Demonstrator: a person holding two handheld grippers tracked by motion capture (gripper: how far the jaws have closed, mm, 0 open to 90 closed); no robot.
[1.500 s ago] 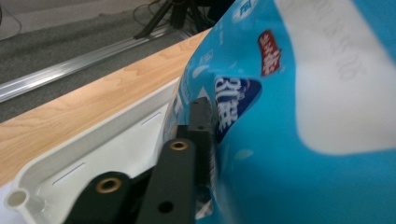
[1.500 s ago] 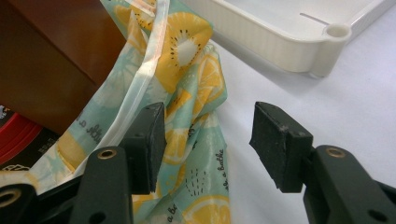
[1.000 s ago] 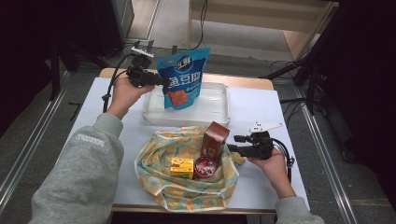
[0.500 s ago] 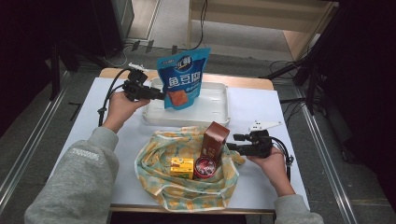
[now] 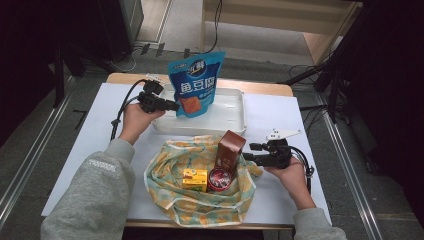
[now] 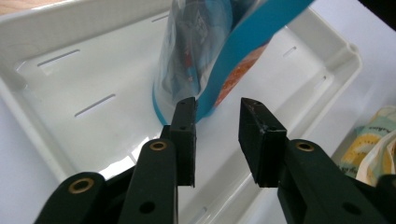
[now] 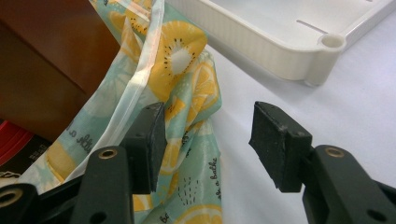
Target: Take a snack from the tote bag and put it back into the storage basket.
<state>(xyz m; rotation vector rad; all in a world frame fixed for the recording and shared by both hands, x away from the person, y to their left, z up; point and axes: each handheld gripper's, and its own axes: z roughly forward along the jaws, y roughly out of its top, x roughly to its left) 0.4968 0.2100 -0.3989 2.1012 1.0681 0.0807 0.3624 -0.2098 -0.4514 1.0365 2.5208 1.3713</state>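
High view: a person is sitting at a white table [image 5: 90,135]. Their left gripper [image 5: 167,105], jaws parted and grasping nothing, is hovering beside a blue snack pouch [image 5: 195,85] standing upright in a white tray [image 5: 235,117]. Their right gripper [image 5: 247,159], also released, is resting against a fruit-print cloth [image 5: 200,205] cradling a brown carton [image 5: 230,150], yellow box [image 5: 195,180] and red tin [image 5: 219,178].

Tray [image 5: 235,117]: far-centre of table [image 5: 90,150], pouch [image 5: 195,85] upright in its left part. Cloth [image 5: 170,192]: near-centre, just before tray, reaching near edge. On cloth: carton [image 5: 230,150] upright at right; small box [image 5: 194,179] front-left of carton; round tin [image 5: 219,178] betw. them, right of box.
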